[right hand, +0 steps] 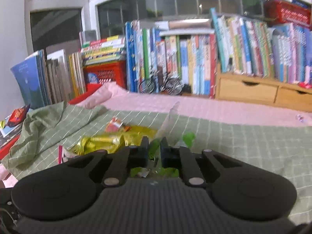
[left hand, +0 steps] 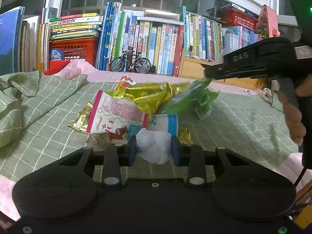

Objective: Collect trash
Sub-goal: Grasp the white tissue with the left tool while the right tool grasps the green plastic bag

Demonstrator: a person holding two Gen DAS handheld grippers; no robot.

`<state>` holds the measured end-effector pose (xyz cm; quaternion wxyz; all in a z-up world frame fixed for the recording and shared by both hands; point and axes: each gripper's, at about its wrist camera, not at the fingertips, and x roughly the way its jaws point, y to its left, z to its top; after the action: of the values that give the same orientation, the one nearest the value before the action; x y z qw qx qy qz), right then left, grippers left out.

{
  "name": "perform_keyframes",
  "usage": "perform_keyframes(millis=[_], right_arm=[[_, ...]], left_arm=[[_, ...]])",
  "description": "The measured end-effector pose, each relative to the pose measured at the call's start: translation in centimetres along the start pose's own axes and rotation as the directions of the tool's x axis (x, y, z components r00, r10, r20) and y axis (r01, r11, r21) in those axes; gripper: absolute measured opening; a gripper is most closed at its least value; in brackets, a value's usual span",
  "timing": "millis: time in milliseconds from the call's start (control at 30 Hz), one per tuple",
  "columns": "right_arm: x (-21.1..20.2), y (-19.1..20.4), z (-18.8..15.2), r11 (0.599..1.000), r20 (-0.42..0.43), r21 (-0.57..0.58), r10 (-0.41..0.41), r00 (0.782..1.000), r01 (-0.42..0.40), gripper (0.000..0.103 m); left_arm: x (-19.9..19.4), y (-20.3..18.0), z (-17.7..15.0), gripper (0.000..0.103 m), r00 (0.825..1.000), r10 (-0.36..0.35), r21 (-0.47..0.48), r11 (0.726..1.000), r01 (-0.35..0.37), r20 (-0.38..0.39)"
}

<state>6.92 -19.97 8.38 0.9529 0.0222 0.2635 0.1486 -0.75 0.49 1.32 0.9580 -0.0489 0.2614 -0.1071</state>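
Trash sits heaped on the green checked sheet (left hand: 48, 120) of the bed, and everything here is placed from the pink-and-white snack bag (left hand: 115, 117) at the heap's middle; just left of that bag a gold foil wrapper (left hand: 81, 120) pokes out from under it, untouched; on the near side of the bag the left tongs (left hand: 154, 149) are clamped on a crumpled white tissue (left hand: 154, 146), blue pads pressing it from both sides, a squeeze that suits something this soft; behind the bag a yellow-gold foil bag (left hand: 148, 95) lies draped over the heap; right of the bag a white-and-blue packet (left hand: 165, 121) lies flat, still to be gathered; further right the right tongs (left hand: 206, 74) come in from the side, and in their own view (right hand: 155, 148) the jaws stand pinched together on a green wrapper (left hand: 193, 97), which hangs stretched from them, its lower part by the heap; my read is that each hand takes one piece so two go out together; far behind the bag, books (left hand: 156, 44) and a model bicycle (left hand: 131, 63) line the wall, not part of the job.
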Motion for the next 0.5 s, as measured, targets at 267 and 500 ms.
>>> perform_keyframes(millis=[267,500], right_arm=[[-4.2,-2.5,0.3,0.999,0.069,0.041,-0.031,0.997,0.028,0.013],[-7.1,-3.8,-0.2,0.998,0.074,0.062,-0.025,0.997,0.021,0.013]], left_arm=[[-1.0,-1.3,0.4,0.033,1.0,-0.028,0.014,1.0,0.027,0.011],[-2.2,-2.5,0.9,0.033,0.999,-0.044,0.038,0.998,0.043,0.019]])
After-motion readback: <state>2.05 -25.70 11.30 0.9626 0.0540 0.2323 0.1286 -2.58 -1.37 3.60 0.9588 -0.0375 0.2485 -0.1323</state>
